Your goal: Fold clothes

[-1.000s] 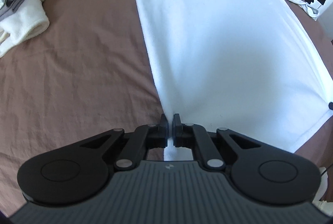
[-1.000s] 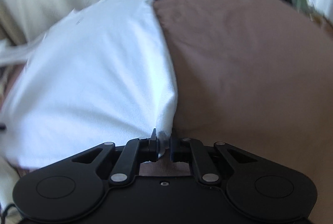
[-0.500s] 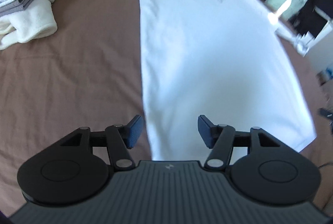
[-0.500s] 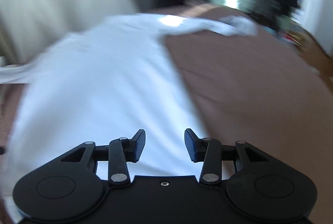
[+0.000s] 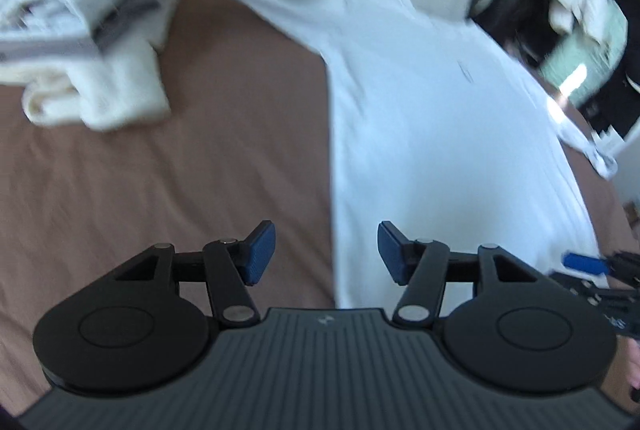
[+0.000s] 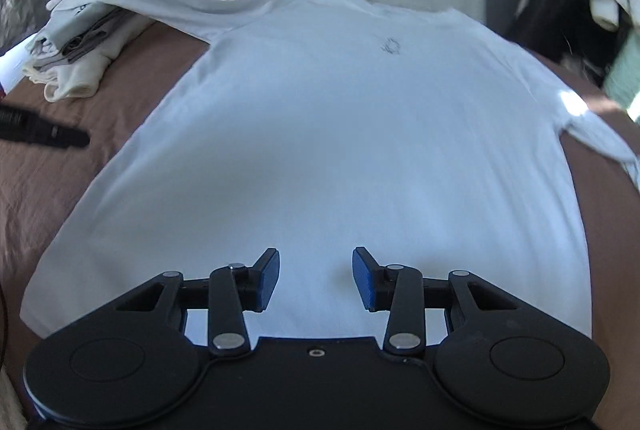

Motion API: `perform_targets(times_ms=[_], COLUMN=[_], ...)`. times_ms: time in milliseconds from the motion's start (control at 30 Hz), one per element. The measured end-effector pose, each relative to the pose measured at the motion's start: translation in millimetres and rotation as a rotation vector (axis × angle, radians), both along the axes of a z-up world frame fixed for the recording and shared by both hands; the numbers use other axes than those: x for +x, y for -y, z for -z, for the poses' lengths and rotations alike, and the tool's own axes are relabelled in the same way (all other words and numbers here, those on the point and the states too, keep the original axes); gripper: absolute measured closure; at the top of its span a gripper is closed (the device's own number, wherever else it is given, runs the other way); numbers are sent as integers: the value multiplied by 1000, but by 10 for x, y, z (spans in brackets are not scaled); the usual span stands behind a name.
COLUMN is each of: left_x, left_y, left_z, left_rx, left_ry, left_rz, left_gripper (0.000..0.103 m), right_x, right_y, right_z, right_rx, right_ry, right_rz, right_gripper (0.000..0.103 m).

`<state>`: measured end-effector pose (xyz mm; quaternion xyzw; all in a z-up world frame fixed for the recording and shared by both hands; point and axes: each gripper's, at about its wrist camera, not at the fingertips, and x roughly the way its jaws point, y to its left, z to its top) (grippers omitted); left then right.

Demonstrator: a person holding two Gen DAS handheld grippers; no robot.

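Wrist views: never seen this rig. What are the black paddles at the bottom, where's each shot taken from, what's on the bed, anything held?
No robot: a person holds a two-finger gripper in each hand, each with a fisheye camera looking along its fingers. The black paddles are the gripper's own linkage. One view shows the left gripper, the other the right gripper. Both are open and hold nothing. A white shirt lies spread flat on a brown sheet. A stack of folded clothes sits beside it, under the shirt's sleeve.

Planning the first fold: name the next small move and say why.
Probably reach the left gripper forward to the left sleeve: the white shirt lies flat on the brown sheet, both grippers are open and empty, and that sleeve drapes over the folded pile.
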<state>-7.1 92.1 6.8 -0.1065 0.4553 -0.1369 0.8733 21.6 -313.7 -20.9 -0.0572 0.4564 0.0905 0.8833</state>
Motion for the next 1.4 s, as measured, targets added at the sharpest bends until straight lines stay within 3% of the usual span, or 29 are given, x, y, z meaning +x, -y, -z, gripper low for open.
perform_targets(times_ms=[100,200,300,467,567,700,800,933,1033,1133,1200,1300,1400], left_x=[80,122,140,69,51,123,282,547,898,1182,1256,1269,1383], left_y=[-153,-255,-298,-294,-320,-331,-341,-499,-793,-1219,-1558,-1927,-2007], left_z=[-16,6,11,-87,-117,-105,-203,-505,-609,-579,-459,-267,-216], left_rx=[32,18,-7,-6,-29,-1,58,121,116,39,-68,-256,-257], left_ry=[45,28,15,61,74,84,137,266,229,212,215,229,253], left_rz=[-55,-90,-105,-102,-102,-115,-130,-179,-310,-465,-554,-622,-621], left_gripper=[48,48,48,46,46,46,48,48,48,45,45,46,46], right_x=[127,237,350,285,243,273,457,857,1188,1565,1746,1906,1973], right_y=[-96,-221,-295,-303,-373,-468,-590,-910,-1228,-1475,-1562,-1629,-1595], right_z=[-123,-210,-168,11,17,-24,-119,-488,-848,-1115,-1147,-1006,-779], right_rx=[2,-27,-23,103,93,80,47,-35,-134,-192,-204,-228,-234], right_ry=[11,26,38,-15,1,24,43,103,127,-8,-117,-204,-189], right_rz=[-14,-40,-26,-37,-64,-94,-161,-320,-469,-500,-507,-543,-600], right_gripper=[58,57,57,57,57,56,57,56,50,47,46,44,44])
